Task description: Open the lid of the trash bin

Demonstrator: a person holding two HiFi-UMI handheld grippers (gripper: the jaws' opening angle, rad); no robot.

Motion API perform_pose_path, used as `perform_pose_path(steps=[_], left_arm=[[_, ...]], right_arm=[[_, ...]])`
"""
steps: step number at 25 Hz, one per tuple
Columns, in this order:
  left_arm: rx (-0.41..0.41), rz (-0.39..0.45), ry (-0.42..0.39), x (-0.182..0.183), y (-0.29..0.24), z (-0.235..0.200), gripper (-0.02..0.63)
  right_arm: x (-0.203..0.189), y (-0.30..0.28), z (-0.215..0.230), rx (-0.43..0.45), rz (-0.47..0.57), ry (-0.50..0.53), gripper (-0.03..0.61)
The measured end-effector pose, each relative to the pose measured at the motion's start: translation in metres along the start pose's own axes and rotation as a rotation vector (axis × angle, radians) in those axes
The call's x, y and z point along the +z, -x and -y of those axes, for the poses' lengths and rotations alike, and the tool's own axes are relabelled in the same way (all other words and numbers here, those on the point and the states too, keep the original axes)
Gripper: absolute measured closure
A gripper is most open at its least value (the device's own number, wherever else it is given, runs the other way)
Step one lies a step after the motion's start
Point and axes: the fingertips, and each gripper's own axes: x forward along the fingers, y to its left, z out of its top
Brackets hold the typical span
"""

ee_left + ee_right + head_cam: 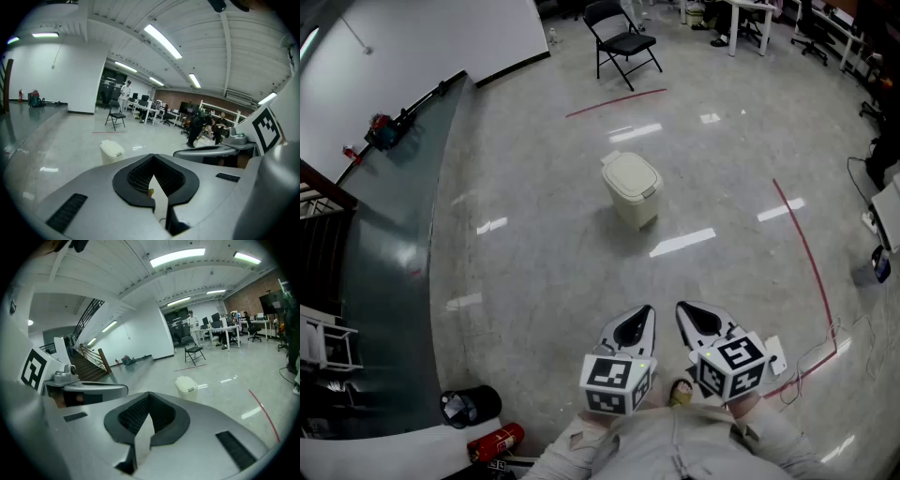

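Here your left gripper (639, 321) and right gripper (694, 319) are closed, empty, far from the bin (635, 204); its light lid (628, 174) probably lifts by the tab (651, 190).

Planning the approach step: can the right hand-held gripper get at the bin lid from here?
Probably not yet. The right hand-held gripper is held close to the person, and the trash bin stands well ahead on the floor, lid shut. Nothing blocks the way; stepping closer should do.

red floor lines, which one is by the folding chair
The short straight red line, just in front of the black folding chair. The other red line is long and curved, down the floor's right side.
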Motion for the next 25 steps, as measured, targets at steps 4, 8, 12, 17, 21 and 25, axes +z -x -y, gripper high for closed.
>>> perform_pose_path(steps=[4, 8, 12, 17, 21, 25], left_arm=[[0.04, -0.002, 0.026, -0.013, 0.023, 0.031, 0.609], [0.058, 0.001, 0.046, -0.027, 0.037, 0.061, 0.609], [0.056, -0.004, 0.047, -0.037, 0.045, 0.08, 0.609], [0.059, 0.003, 0.057, -0.037, 0.052, 0.087, 0.609], [0.067, 0.008, 0.071, -0.033, 0.052, 0.079, 0.609], [0.064, 0.001, 0.06, -0.025, 0.046, 0.063, 0.609]], right_arm=[[-0.021, 0.041, -0.011, -0.001, 0.005, 0.027, 0.576], [-0.034, 0.075, -0.011, -0.002, 0.012, 0.053, 0.577], [-0.038, 0.093, -0.014, 0.01, 0.019, 0.077, 0.576], [-0.038, 0.103, -0.021, 0.031, 0.016, 0.087, 0.577], [-0.03, 0.099, -0.024, 0.043, 0.038, 0.074, 0.575], [-0.02, 0.082, -0.024, 0.038, 0.035, 0.074, 0.576]])
